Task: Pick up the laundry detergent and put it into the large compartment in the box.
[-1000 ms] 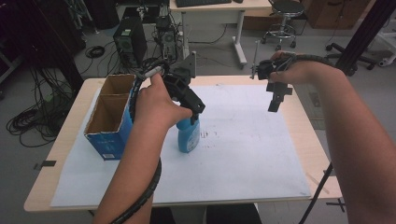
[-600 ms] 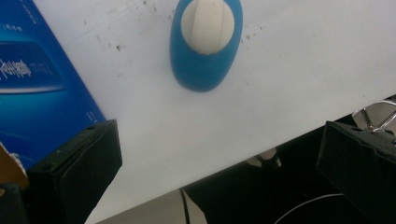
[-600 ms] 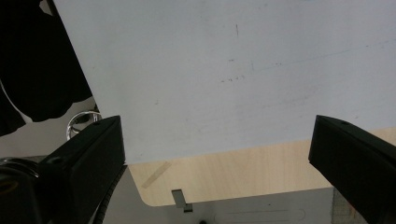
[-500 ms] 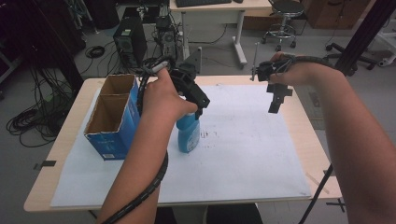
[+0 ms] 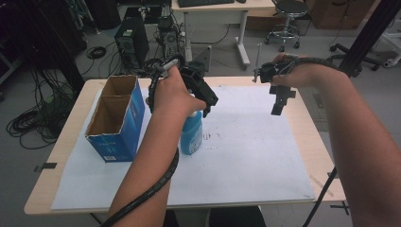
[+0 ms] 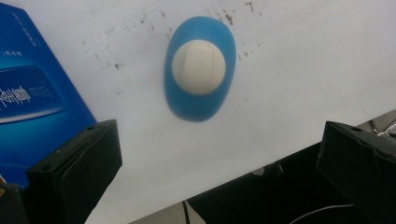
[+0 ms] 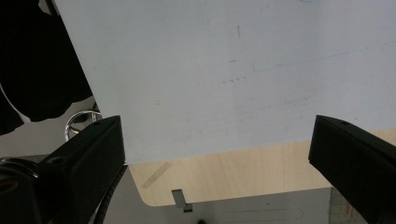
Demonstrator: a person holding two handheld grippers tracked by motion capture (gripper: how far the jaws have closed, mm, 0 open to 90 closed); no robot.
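From where I stand, the blue bottle (image 5: pixel 191 135) stands upright on the white paper sheet (image 5: pixel 246 156) that covers the table (image 5: pixel 302 94), just beside the blue cardboard box (image 5: pixel 116 120), which sits at its nine o'clock. The left gripper (image 5: pixel 206 100) hangs directly above the bottle, pointing down at it and clear of it. In the left gripper view the bottle's white round cap (image 6: pixel 198 66) sits at twelve o'clock between the two black jaws, which are spread wide with nothing in them; the box's printed blue side (image 6: pixel 32 107) shows at about nine o'clock.

The right gripper (image 5: pixel 279 101) is held up over the far right part of the sheet, at roughly two o'clock from the bottle and well apart from it. Its jaws are also spread wide and empty, and in the right gripper view they frame bare sheet and the table's wooden edge (image 7: pixel 243 175).
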